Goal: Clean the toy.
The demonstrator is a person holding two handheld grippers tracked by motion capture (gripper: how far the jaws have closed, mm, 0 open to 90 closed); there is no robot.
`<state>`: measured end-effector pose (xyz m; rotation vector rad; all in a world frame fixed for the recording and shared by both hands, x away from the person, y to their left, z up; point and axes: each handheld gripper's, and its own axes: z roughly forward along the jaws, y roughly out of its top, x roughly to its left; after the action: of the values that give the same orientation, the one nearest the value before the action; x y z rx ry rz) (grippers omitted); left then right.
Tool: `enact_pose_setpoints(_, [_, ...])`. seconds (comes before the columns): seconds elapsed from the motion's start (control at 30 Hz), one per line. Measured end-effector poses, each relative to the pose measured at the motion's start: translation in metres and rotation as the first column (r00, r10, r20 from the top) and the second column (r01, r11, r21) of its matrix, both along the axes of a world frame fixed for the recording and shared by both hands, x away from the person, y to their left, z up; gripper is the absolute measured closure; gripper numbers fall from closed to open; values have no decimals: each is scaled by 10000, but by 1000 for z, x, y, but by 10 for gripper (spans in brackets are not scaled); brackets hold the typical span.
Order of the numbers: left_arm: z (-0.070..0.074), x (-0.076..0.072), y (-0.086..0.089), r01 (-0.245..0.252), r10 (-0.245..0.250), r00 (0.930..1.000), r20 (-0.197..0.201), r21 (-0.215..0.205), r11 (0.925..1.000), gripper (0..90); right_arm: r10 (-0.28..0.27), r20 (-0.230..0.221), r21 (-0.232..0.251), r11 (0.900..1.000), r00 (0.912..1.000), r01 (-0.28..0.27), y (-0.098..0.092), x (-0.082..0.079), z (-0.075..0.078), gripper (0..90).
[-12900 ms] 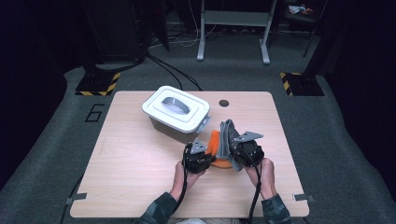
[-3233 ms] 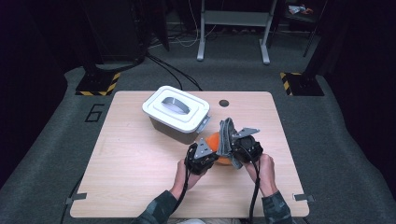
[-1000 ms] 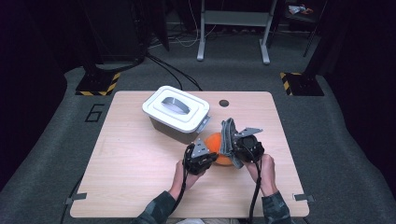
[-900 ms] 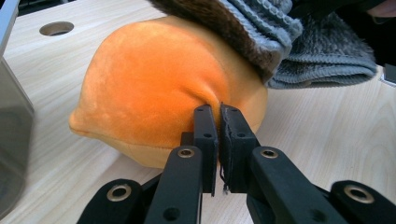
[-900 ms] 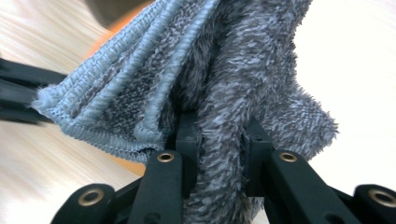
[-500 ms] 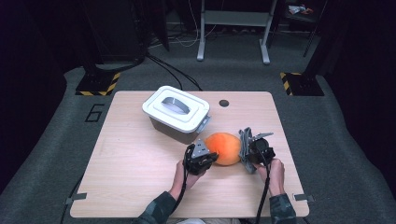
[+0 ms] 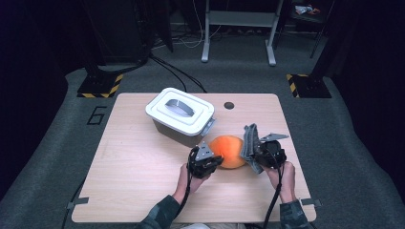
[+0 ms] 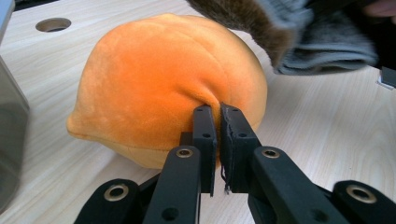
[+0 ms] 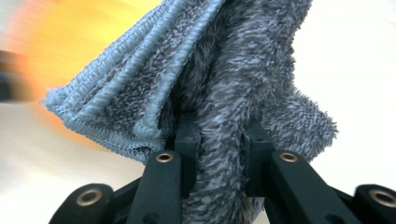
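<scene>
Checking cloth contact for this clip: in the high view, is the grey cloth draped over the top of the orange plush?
No, the grey cloth stands bunched in the right gripper beside the orange plush, whose top is bare.

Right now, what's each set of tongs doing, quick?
Left tongs: shut, pinching the skin of the orange plush fruit.
Right tongs: shut on the folded grey towel.

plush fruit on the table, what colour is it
Orange plush fruit, clearest in the left gripper view.
</scene>
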<state>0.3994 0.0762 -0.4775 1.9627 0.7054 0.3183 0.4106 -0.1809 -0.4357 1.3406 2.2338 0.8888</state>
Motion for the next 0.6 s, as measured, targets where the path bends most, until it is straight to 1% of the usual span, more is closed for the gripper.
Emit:
enact_pose_setpoints(0.03, [1,0,0,27,-27,10000,-52,-26,10000,847,329,44,188,9993,9994,-330,6,-2,3,730])
enact_pose_setpoints(0.07, [1,0,-1,-11,11,10000,1,-13,10000,844,525,49,136,9985,9986,-525,13,-1,3,731])
enact_pose_setpoints(0.1, [1,1,-1,-43,43,10000,86,12,10000,842,673,-32,-236,9974,9977,-674,19,0,1,732])
enact_pose_setpoints(0.13, [2,1,-1,-33,33,10000,52,12,10000,839,687,-35,-550,9961,9976,-688,23,2,-1,734])
enact_pose_setpoints(0.17, [1,0,-1,-46,46,9999,107,-14,10000,833,623,-25,-636,9960,9981,-623,25,4,-3,735])
enact_pose_setpoints(0.2, [1,-1,0,-11,11,9998,204,1,10000,819,547,-109,-572,9968,9984,-552,26,5,-4,736])
enact_pose_setpoints(0.23, [1,-1,0,23,-24,9998,208,62,10000,793,570,-113,-454,9973,9983,-575,25,6,-4,735])
enact_pose_setpoints(0.27, [1,-2,0,22,-24,9996,278,70,10000,748,507,-105,-341,9981,9987,-511,23,7,-5,735])
enact_pose_setpoints(0.3, [2,-3,-1,-10,7,9995,312,90,10000,701,559,-128,-306,9979,9984,-563,23,9,-5,735])
enact_pose_setpoints(0.37, [3,-6,-2,-126,108,9986,527,345,9993,619,531,-179,-238,9983,9984,-536,23,9,-5,735])
enact_pose_setpoints(0.4, [4,-7,-2,-94,71,9987,513,437,9990,586,511,-188,-290,9982,9985,-516,23,10,-5,736])
enact_pose_setpoints(0.43, [4,-8,-3,-234,203,9979,616,513,9984,561,474,-163,-287,9984,9987,-479,24,11,-5,736])
enact_pose_setpoints(0.47, [4,-8,-4,-319,289,9976,623,483,9983,544,517,-197,-233,9984,9985,-522,24,12,-6,735])
enact_pose_setpoints(0.53, [4,-9,-3,-423,388,9972,633,559,9975,518,490,-203,-240,9985,9986,-495,24,14,-5,735])
enact_pose_setpoints(0.57, [4,-10,-3,-593,540,9951,832,626,9963,510,500,-196,-245,9984,9986,-504,25,15,-5,736])
enact_pose_setpoints(0.6, [4,-11,-3,-652,601,9947,830,601,9961,495,523,-159,-289,9982,9985,-527,25,16,-5,735])
